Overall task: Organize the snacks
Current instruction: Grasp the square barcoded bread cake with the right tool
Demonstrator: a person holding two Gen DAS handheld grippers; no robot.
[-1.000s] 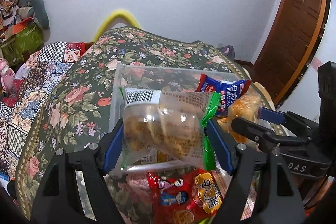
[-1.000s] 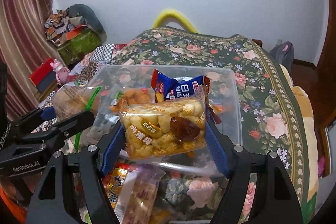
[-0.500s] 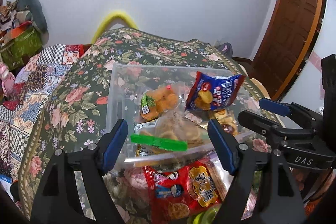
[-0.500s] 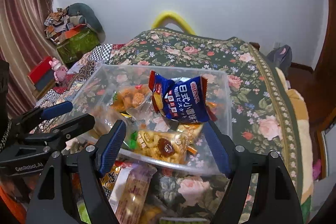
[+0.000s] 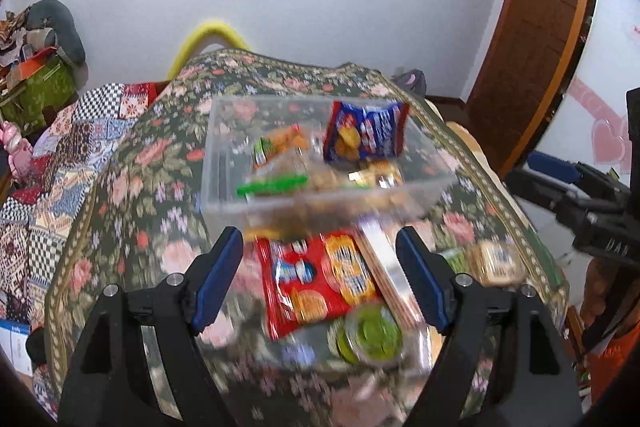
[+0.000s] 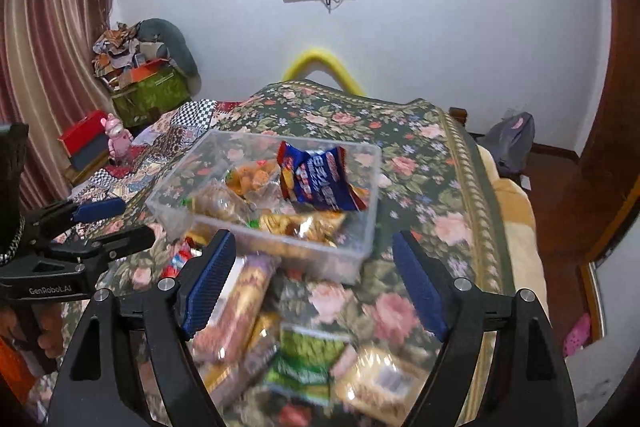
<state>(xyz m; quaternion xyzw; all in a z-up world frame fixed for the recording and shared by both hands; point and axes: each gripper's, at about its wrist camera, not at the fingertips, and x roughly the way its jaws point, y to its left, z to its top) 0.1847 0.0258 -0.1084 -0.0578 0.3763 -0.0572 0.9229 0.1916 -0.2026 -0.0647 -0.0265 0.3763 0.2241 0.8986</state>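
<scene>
Both jaws are spread wide with nothing held: left gripper [image 5: 320, 279] over the red snack packet [image 5: 316, 279], right gripper [image 6: 312, 283] over loose packs, probably lined up for the next pick; 4 or so snacks are already dropped in the clear plastic bin [image 6: 362, 247]; "GenRobot.AI" can be read on 1 gripper, packet print's too blurred.

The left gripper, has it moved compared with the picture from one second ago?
Yes. The left gripper has pulled back from the clear plastic bin; it is now open and empty above the red snack packet.
</scene>
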